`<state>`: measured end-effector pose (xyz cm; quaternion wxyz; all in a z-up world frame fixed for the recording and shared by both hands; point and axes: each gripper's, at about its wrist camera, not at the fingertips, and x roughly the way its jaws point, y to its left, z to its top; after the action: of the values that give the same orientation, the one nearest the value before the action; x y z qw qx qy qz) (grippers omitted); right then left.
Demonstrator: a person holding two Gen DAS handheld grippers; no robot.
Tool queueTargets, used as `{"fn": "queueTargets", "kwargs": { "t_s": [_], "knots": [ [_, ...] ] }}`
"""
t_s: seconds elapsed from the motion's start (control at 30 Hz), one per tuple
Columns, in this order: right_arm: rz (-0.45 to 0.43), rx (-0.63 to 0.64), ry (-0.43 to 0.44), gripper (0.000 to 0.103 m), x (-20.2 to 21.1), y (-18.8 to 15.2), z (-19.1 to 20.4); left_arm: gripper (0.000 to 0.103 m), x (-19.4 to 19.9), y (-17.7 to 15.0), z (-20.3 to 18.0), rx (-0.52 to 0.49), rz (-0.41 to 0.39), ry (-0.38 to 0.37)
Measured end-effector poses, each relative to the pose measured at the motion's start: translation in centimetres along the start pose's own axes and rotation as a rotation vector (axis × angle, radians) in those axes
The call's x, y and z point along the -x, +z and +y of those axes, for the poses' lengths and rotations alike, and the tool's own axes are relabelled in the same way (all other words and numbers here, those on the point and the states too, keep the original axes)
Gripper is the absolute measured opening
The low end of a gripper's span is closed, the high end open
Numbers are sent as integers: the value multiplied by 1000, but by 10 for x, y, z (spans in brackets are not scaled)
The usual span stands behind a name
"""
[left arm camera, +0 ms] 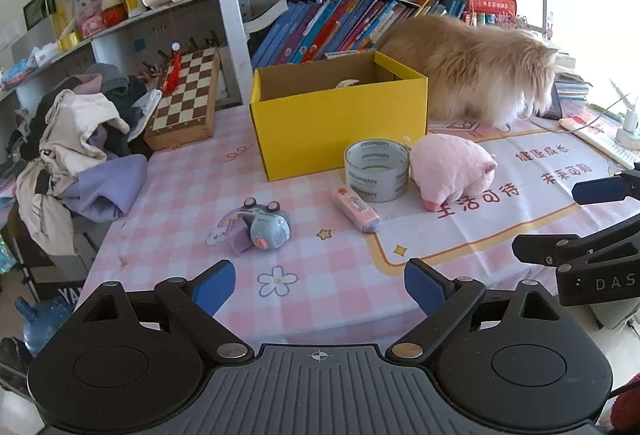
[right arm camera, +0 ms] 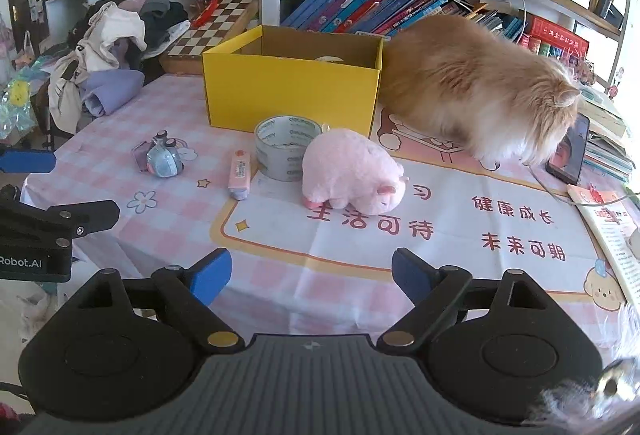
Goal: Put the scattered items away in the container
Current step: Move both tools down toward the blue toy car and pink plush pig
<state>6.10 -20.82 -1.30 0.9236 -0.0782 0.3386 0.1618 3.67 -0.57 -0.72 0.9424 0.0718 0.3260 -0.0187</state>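
Both tools are hovering over the tabletop's (left arm camera: 340, 299) near edge, left tool (left arm camera: 320, 289) and right tool (right arm camera: 312, 277) spread apart, gripping nothing. Tape roll (left arm camera: 377, 171), pink plush pig (left arm camera: 450, 171) and blue toy (left arm camera: 266, 229) are sitting mid-tabletop, yellow box (left arm camera: 340, 119) behind them.

Tape roll (right arm camera: 287, 149), pink plush pig (right arm camera: 352, 171) before open yellow box (right arm camera: 292, 91)

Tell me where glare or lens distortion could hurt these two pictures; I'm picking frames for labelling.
Left wrist view: the right edge is blown out white by window light, and the grey shelf post bows from the fisheye. Right wrist view: the same glare washes out the top right corner; the yellow cardboard box, clear tape roll and pink plush pig stay sharp and evenly lit.
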Motion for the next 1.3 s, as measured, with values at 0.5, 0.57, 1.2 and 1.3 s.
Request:
{"fn": "queueTargets", "kwargs": {
  "t_s": [0.5,0.57,1.2,1.3],
  "knots": [
    [7,3,2,87,-6,4,0,94,-5,1,1,-3,1,2],
    [9,2,2,87,-7,4,0,94,-6,1,1,-5,4,2],
    [27,-8,-8,88,-13,8,6,94,-13,0,10,4,15,-10],
    [34,-7,-7,88,-15,9,7,94,-14,0,12,8,21,-10]
  ]
}}
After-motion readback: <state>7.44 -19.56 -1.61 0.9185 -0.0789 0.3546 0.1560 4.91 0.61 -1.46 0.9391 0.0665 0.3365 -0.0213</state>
